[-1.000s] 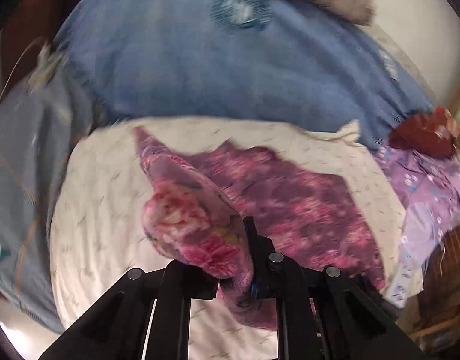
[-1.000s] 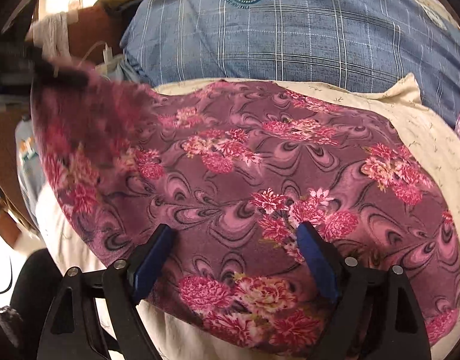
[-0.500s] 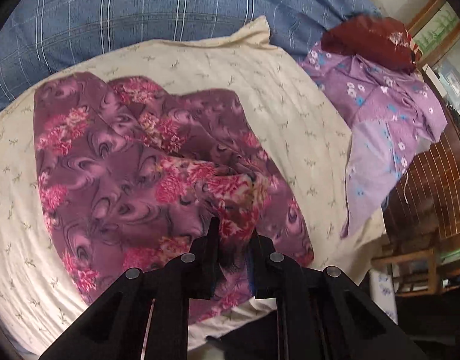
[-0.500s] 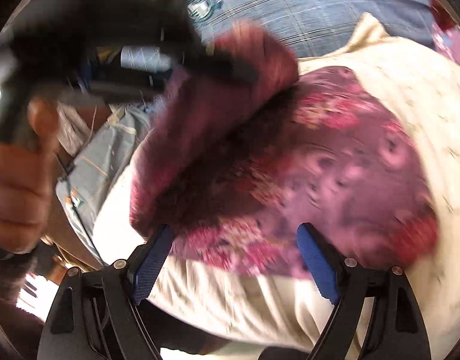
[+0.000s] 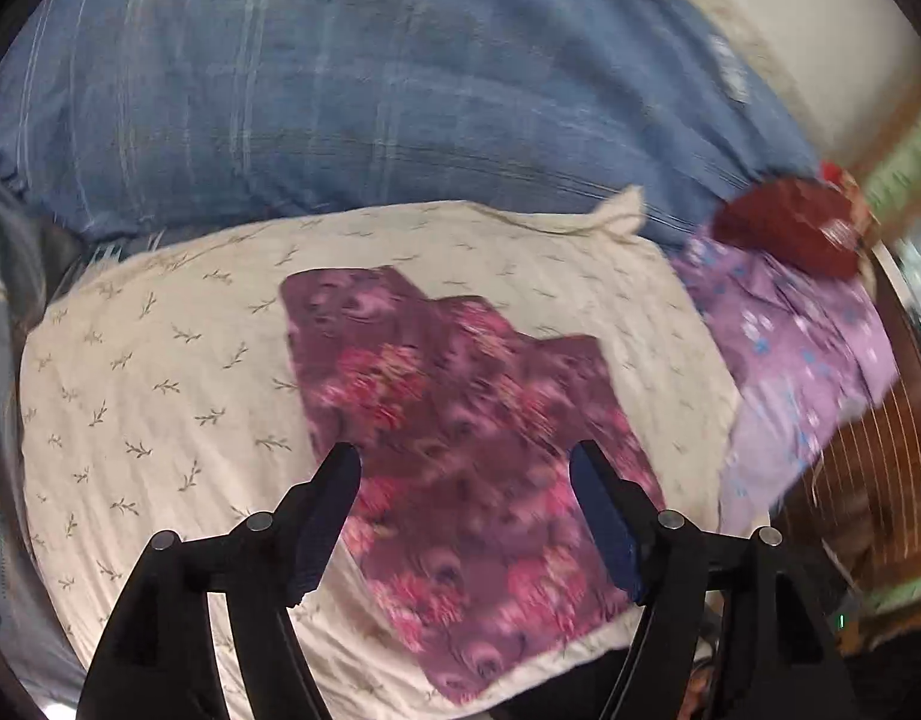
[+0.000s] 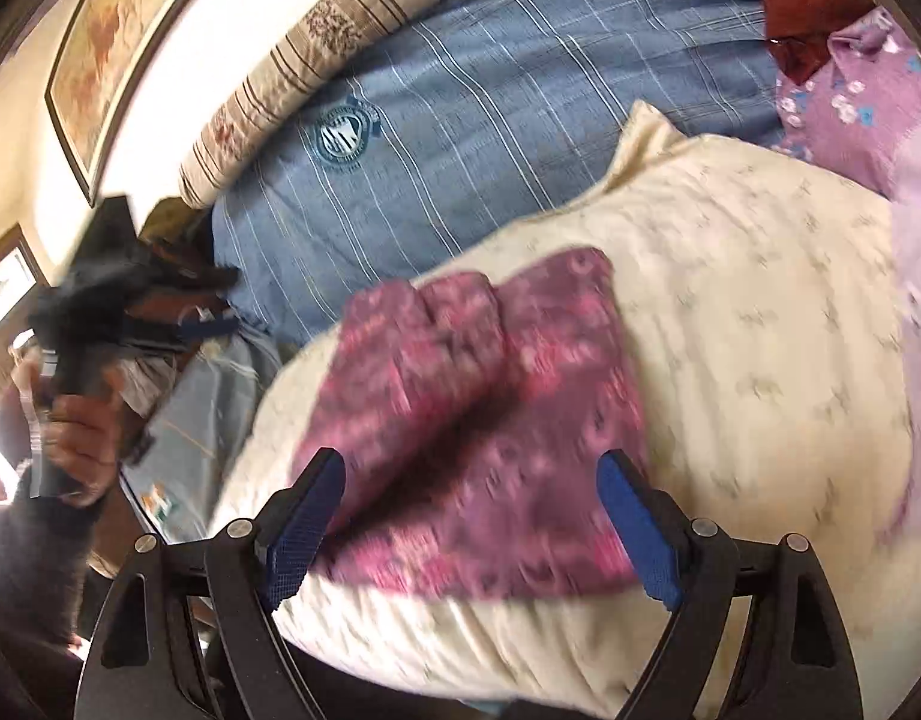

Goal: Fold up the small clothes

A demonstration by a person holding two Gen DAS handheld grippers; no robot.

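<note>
The floral garment (image 5: 460, 438) lies loose on the cream cushion (image 5: 160, 396), nearer its front edge and right corner, one side doubled over; the left gripper (image 5: 466, 468) has just been opening and its jaws stand wide, nothing between them; the right gripper (image 6: 472, 474) hangs above with jaws equally apart, holding nothing. The fold looks uneven in the right wrist view, a ridge down its middle; the next pinch is best taken at a free corner, edges matched before release.

1. Garment (image 5: 460, 438): maroon-purple with pink flowers and swirls.
2. Pillow (image 5: 160, 396): cream with small sprigs.
3. Bedcover (image 5: 400, 90): blue plaid.
4. Cloth (image 5: 796, 348): lilac with blue and white flowers.
</note>
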